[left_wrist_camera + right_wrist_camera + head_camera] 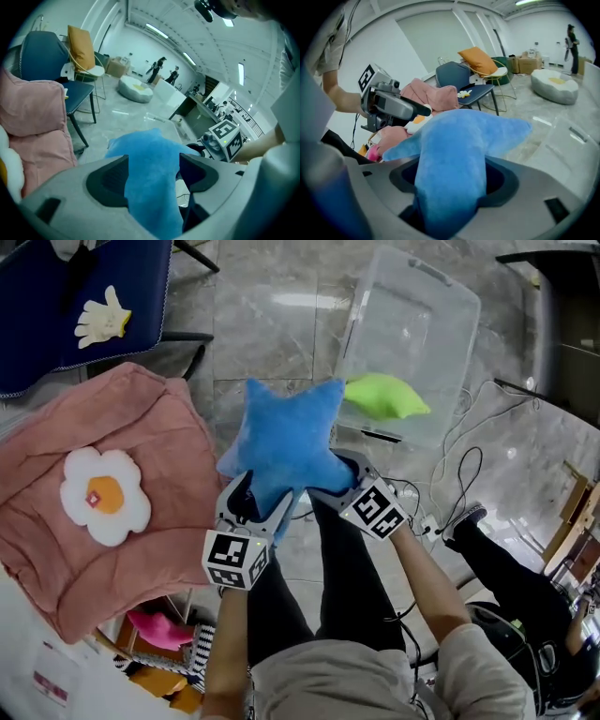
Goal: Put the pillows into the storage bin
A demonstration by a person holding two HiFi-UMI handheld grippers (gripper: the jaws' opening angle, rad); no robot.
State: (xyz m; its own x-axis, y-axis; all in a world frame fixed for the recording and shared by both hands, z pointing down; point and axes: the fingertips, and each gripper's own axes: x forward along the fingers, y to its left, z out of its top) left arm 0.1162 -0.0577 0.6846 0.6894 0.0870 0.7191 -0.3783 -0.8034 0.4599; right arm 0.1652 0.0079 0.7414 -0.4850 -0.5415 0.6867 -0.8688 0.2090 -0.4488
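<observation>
Gripping the blue star pillow (286,442) together, the left gripper (251,501) and right gripper (342,482) are pressing fairly wide fingers (105,180) onto separate arms of it, seemingly just short of the clear storage bin (450,324), where a green pillow (384,395) is lying.

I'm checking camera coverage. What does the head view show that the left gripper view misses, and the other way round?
Only the head view: the green pillow lying in the clear storage bin. Only the left gripper view: an orange cushion on a far chair and a round white floor cushion. Both: the blue star pillow in the left gripper's jaws, the right gripper, and the pink cushion.
</observation>
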